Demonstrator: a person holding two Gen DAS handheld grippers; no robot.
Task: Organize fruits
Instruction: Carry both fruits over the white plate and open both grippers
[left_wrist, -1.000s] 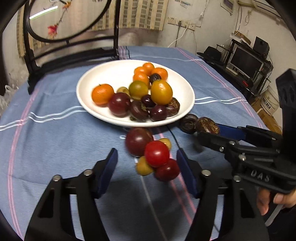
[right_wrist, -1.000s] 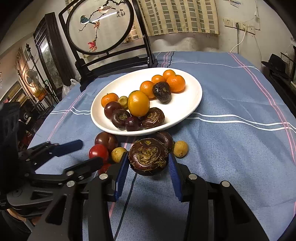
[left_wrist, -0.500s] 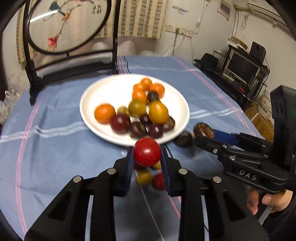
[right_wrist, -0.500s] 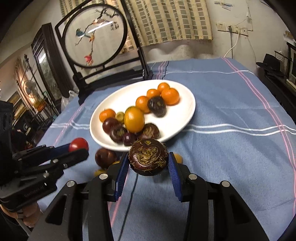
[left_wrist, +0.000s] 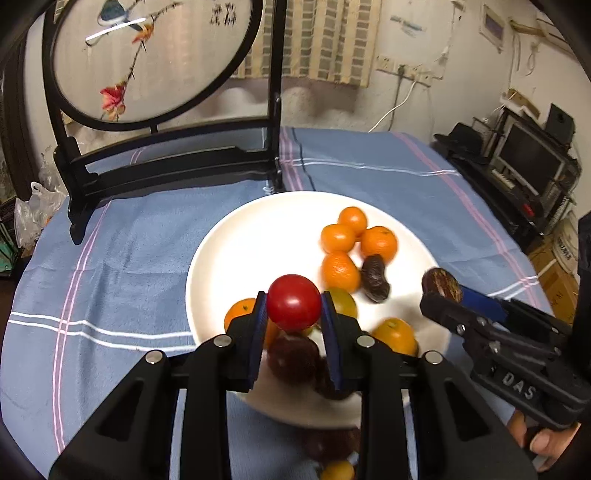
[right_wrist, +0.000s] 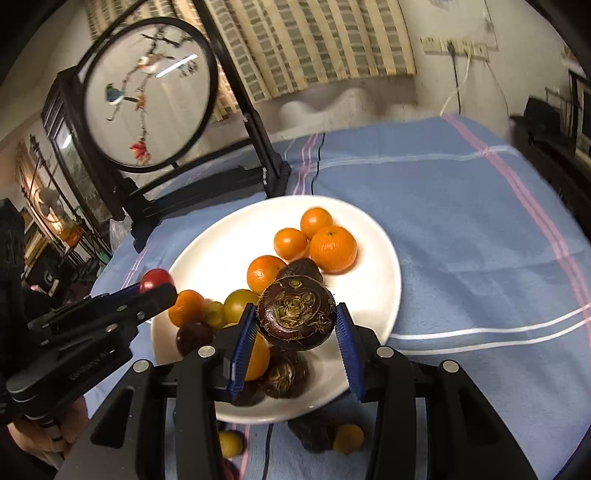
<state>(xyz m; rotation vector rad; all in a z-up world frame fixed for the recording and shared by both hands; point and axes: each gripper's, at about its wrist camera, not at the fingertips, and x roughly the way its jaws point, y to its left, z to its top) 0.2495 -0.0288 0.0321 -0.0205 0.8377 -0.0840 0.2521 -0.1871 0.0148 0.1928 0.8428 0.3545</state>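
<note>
Blue striped tablecloth (left_wrist: 388, 173) under white plate (left_wrist: 258, 229); left gripper (left_wrist: 293, 314) clamping red tomato (left_wrist: 293, 302), right gripper (right_wrist: 295, 325) pinching dark water chestnut (right_wrist: 295, 312), both above plate.

Dim warm indoor light, fisheye-bent dark corners, slight motion blur throughout.

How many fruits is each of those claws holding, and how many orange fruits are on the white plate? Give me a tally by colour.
Red tomato, in the left gripper: 1
Dark brown fruit, in the right gripper: 1
Orange fruits on the white plate: 6
Total: 8
</note>
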